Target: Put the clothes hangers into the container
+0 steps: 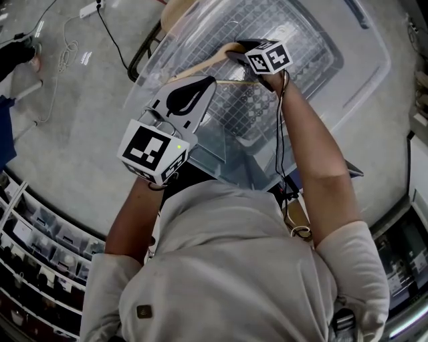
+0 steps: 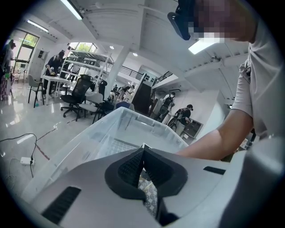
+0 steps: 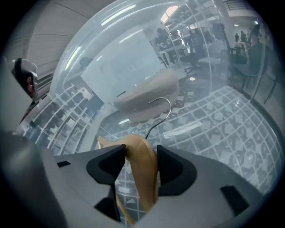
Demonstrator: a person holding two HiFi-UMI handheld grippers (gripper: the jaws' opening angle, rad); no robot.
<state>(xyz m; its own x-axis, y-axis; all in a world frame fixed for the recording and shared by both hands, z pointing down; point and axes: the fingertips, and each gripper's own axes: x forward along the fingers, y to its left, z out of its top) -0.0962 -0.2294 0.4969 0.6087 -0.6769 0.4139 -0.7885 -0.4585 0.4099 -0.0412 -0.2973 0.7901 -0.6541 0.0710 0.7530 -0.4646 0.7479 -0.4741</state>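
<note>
Grey concrete floor (image 1: pixel 80 133) with white cables (image 1: pixel 65 53) at upper left; shelves of bins (image 1: pixel 40 240) at lower left. The left gripper view shows a white ceiling (image 2: pixel 133 26) with strip lights (image 2: pixel 71 8), office chairs (image 2: pixel 78 94), and perhaps a window (image 2: pixel 25 42) at far left.

The container (image 1: pixel 364 80) is clear, glossy plastic with a moulded grid pattern on its bottom. The clothes hanger (image 3: pixel 141 173) is pale, smooth wood with a soft sheen, and its thin hook (image 3: pixel 165 107) is bright metal. The left gripper (image 2: pixel 143 149) and right gripper (image 3: pixel 140 162) have matt grey plastic shells and black ribbed pads (image 2: pixel 128 170). The floor (image 1: pixel 80 120) looks like smooth grey concrete. The shirt (image 1: pixel 227 267) is matt off-white cloth.
</note>
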